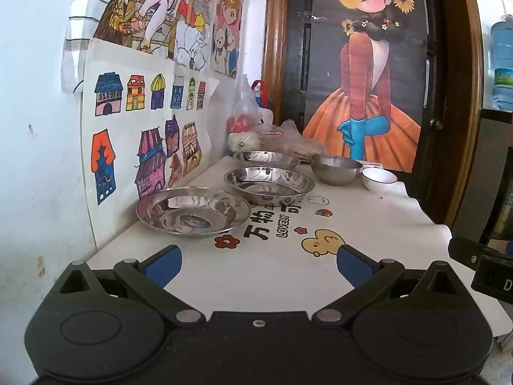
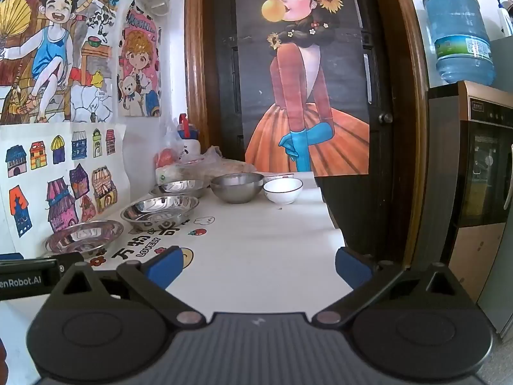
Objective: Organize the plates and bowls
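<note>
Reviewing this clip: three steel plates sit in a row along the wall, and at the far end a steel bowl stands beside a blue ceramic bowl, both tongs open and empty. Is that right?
Not quite: the ceramic bowl is white with a thin dark rim line, not blue, as the right wrist view shows. The rest holds: three steel plates along the wall, the steel bowl beside it, left tongs and right tongs open and empty.

My left black two-finger gripper with blue pads (image 1: 259, 264) is spread wide, nothing between its fingers, tilted slightly down. My right black two-finger gripper with blue pads (image 2: 258, 266) is likewise wide apart and holds nothing, tilted slightly down. Each gripper's edge shows in the other's view, side by side.
</note>
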Motion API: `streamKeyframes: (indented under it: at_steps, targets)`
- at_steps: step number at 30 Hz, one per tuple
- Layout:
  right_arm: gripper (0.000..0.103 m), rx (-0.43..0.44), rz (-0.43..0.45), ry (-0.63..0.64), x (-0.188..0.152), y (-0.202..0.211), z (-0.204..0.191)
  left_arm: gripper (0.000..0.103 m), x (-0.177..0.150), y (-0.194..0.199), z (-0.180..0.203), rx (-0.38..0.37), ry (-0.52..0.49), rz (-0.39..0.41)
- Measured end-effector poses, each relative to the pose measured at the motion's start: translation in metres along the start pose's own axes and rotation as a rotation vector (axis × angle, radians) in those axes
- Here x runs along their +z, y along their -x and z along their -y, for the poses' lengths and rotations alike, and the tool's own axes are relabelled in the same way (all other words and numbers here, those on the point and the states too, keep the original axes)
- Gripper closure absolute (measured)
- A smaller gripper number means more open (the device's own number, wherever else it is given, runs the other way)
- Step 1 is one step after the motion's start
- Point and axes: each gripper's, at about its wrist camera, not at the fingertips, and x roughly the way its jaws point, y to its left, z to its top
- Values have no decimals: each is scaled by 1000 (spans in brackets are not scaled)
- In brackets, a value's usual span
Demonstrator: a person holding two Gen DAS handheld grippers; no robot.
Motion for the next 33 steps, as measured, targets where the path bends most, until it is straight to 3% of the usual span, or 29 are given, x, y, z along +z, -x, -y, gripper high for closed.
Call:
streamKeyframes:
  at_steps: [33]
  targets:
    - [0,0,-2,-2,-1,0,-2,1,0,-2,-4,-3,6,-11]
